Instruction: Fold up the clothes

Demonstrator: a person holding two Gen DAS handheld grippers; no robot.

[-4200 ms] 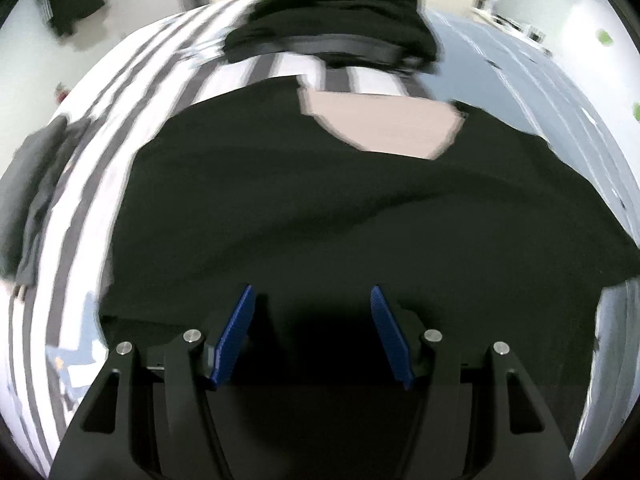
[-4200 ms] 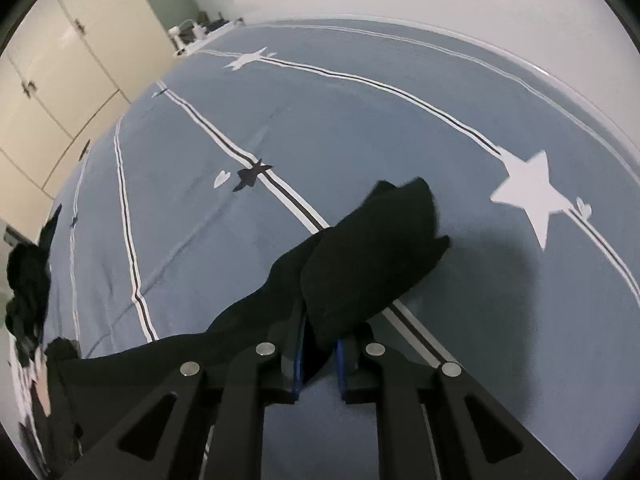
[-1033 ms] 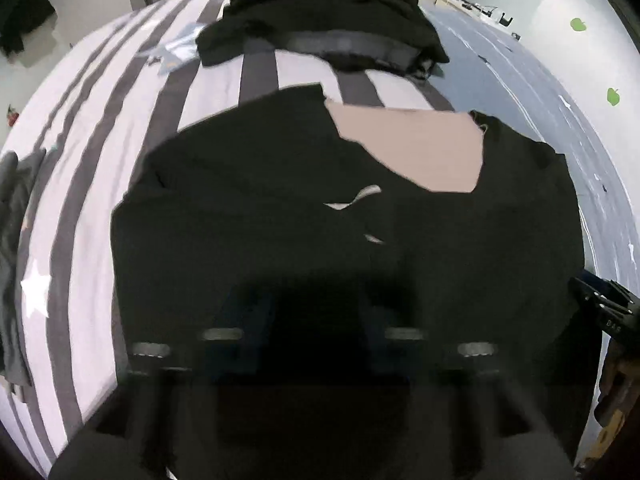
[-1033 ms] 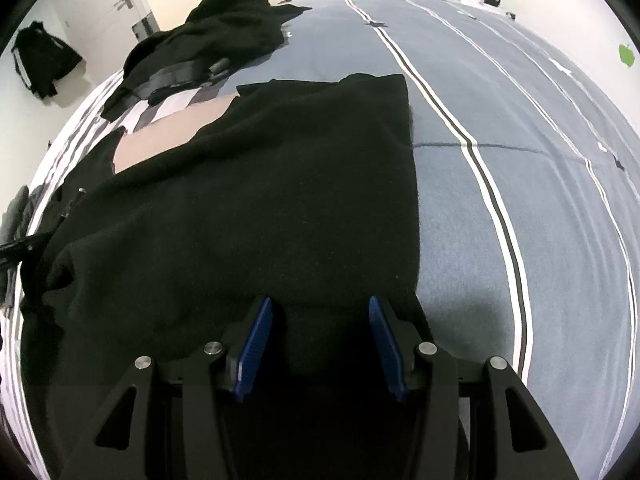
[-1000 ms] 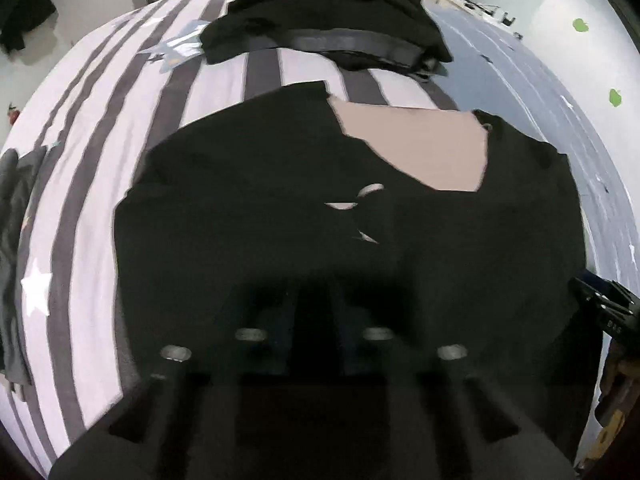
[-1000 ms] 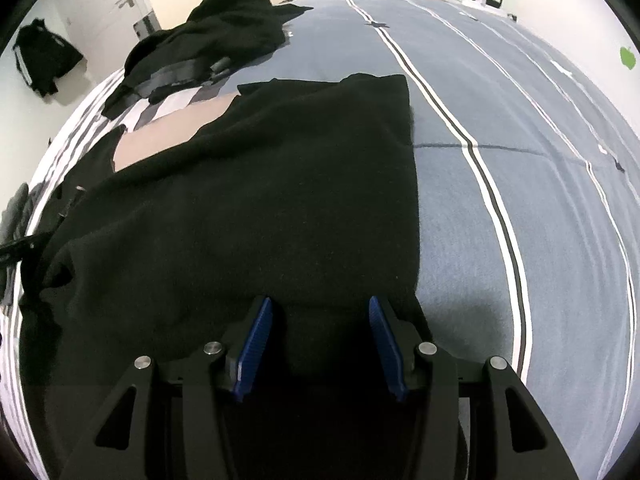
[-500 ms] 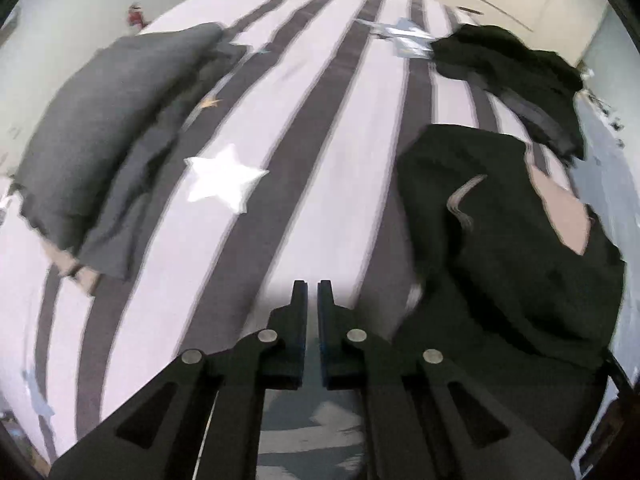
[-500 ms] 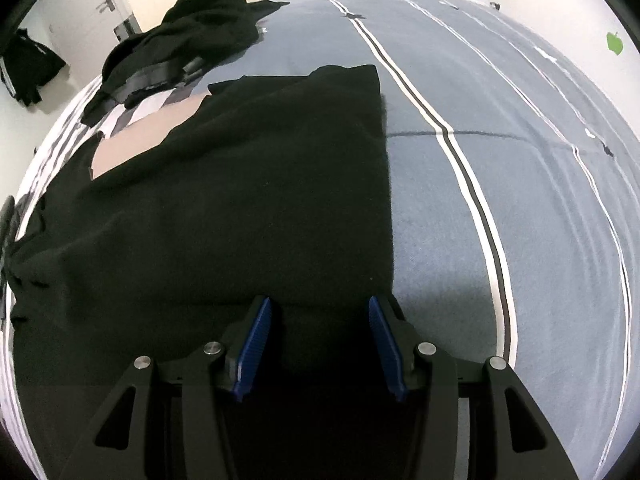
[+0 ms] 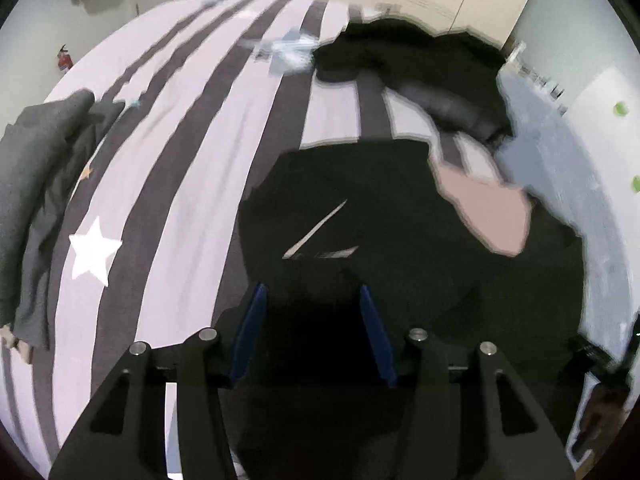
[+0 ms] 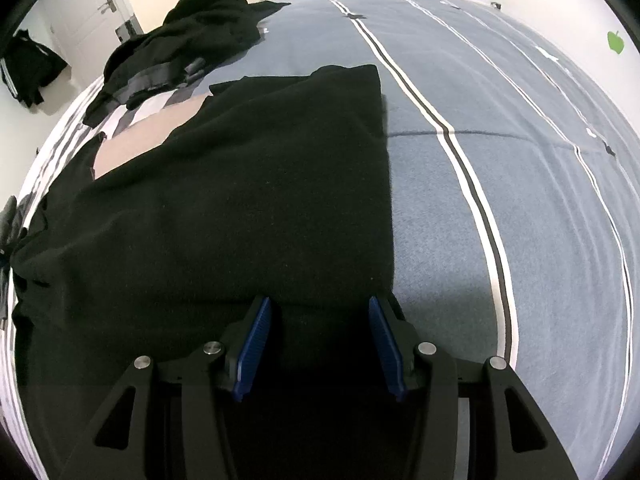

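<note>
A black garment lies spread on the bed, with a beige lining patch showing near its collar. In the left wrist view my left gripper hovers over the garment's near left part. Its jaws are opening and dark fabric lies below and between the blue pads, which do not press on it. In the right wrist view the black garment has a straight folded right edge. My right gripper stands open over its near right corner, with nothing gripped.
A heap of black clothes lies at the far end of the bed, and is seen as the heap in the right wrist view. A grey garment sits at the left edge. Striped sheet is left of the garment, blue cover right of it.
The left gripper was shut over the striped sheet; it has swung right over the garment and its jaws have parted. The right gripper has stayed open in place.
</note>
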